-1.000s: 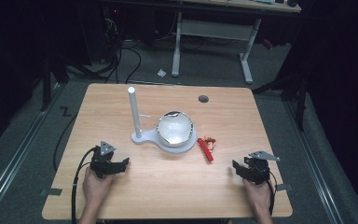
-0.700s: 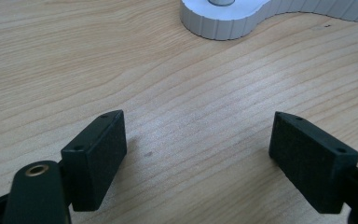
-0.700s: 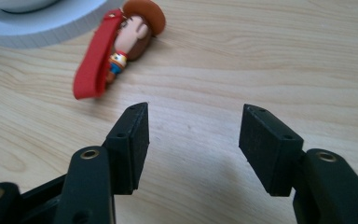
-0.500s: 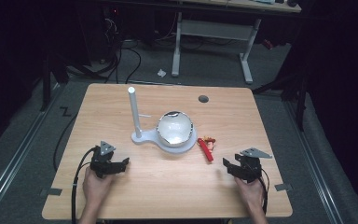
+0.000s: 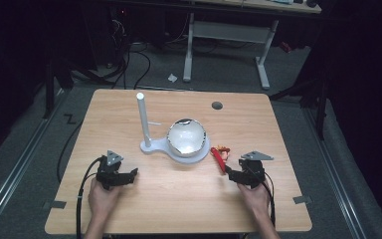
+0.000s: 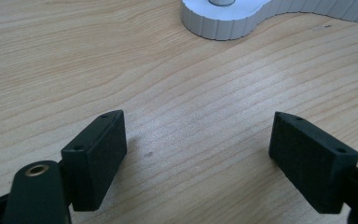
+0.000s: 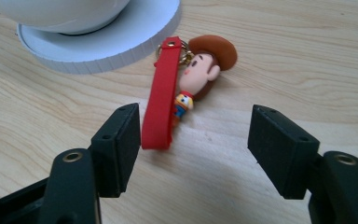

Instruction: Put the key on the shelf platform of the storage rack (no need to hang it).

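A keychain lies flat on the wooden table [image 5: 179, 199]: a red strap [image 7: 160, 98] and a small cowboy figure with a brown hat [image 7: 200, 70], joined by a metal ring. In the high view the strap [image 5: 218, 158] sits just right of the white stand. My right gripper [image 7: 193, 140] is open, its jaws low over the table, with the near end of the strap just inside the left jaw. Seen from the high view, the right gripper [image 5: 233, 174] is at the strap's near end. My left gripper [image 6: 198, 144] is open over bare wood; from above it [image 5: 129, 175] rests at the front left.
A white stand [image 5: 151, 147] with an upright post [image 5: 142, 117] carries a shiny round bowl [image 5: 186, 136] at the table's middle. Its ribbed base edge [image 6: 223, 28] lies ahead of the left gripper. A dark round hole [image 5: 217, 105] marks the far right of the table.
My right gripper has moved left and forward from the table's right front toward the keychain. The left gripper has stayed in place.
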Demonstrator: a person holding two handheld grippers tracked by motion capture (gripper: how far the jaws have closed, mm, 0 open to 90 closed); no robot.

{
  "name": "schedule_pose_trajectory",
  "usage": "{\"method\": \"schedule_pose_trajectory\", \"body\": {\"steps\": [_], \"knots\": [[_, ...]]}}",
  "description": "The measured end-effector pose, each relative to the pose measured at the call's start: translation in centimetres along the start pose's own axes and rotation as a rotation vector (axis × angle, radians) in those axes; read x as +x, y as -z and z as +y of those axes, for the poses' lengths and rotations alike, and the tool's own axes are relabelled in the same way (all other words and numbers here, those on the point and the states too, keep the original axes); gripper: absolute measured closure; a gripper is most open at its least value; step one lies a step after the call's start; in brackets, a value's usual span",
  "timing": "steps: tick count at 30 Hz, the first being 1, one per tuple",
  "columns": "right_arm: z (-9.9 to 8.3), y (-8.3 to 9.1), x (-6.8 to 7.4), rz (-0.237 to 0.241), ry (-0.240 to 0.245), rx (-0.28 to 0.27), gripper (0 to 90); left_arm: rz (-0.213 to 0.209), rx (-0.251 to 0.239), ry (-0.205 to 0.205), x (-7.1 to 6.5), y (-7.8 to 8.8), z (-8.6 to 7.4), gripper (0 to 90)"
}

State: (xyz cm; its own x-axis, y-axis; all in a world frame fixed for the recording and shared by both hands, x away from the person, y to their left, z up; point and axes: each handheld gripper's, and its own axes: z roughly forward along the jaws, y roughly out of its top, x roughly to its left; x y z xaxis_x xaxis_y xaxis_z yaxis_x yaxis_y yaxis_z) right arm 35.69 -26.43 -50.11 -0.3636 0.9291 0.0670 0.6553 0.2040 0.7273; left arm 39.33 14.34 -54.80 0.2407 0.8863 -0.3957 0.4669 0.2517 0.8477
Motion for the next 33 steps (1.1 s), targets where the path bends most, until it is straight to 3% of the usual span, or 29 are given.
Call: {"method": "schedule_pose_trajectory", "body": {"steps": [5,13,30,33], "knots": [[0.9,-0.8,0.7,0.002,0.012,0.015,32.3,-0.001,0.001,-0.001,0.0,0.0,0.0,19.4],[1.9,-2.1,0.5,0.0,-0.002,0.032,32.1,-0.001,0.001,-0.001,0.0,0.0,0.0,19.4],[2.2,-5.2,-0.5,-0.002,-0.109,0.074,35.0,-0.001,0.001,-0.001,0.0,0.0,0.0,19.4],[2.5,-5.5,-0.4,-0.015,-0.106,0.079,37.0,-0.001,0.0,0.0,0.0,0.0,0.0,19.4]]}}
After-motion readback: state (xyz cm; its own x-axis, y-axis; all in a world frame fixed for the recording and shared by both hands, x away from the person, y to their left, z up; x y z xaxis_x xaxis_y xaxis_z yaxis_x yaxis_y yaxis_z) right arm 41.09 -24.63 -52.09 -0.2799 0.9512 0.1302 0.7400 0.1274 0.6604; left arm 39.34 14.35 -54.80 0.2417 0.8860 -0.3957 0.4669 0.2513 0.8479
